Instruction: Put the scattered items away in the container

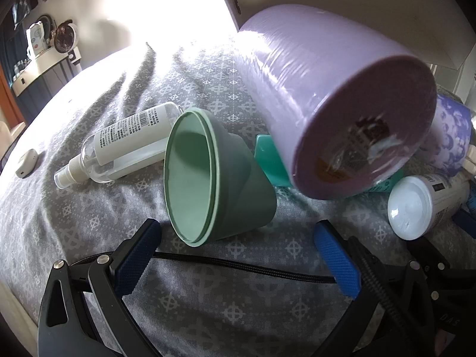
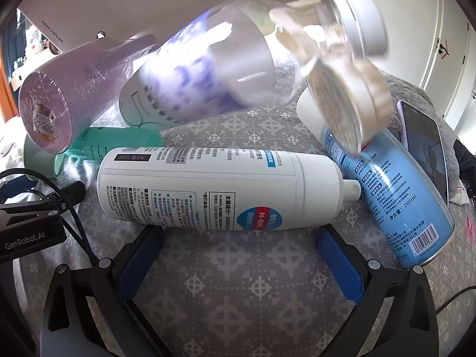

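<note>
Left gripper (image 1: 238, 258) fingers wide, empty, just short of green cup (image 1: 214, 178) lying on its side on bed (image 1: 89, 208) beside spray bottle (image 1: 119, 145). Right gripper (image 2: 241, 255) fingers wide, empty, white bottle (image 2: 220, 187) lying just ahead, blue can (image 2: 401, 202) right.

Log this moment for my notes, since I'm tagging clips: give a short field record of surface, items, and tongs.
surface: grey patterned bedsheet
left view items: green cup on its side; clear spray bottle lying; purple roll
right view items: white foam bottle lying; blue can
left tongs: open, empty
right tongs: open, empty
</note>
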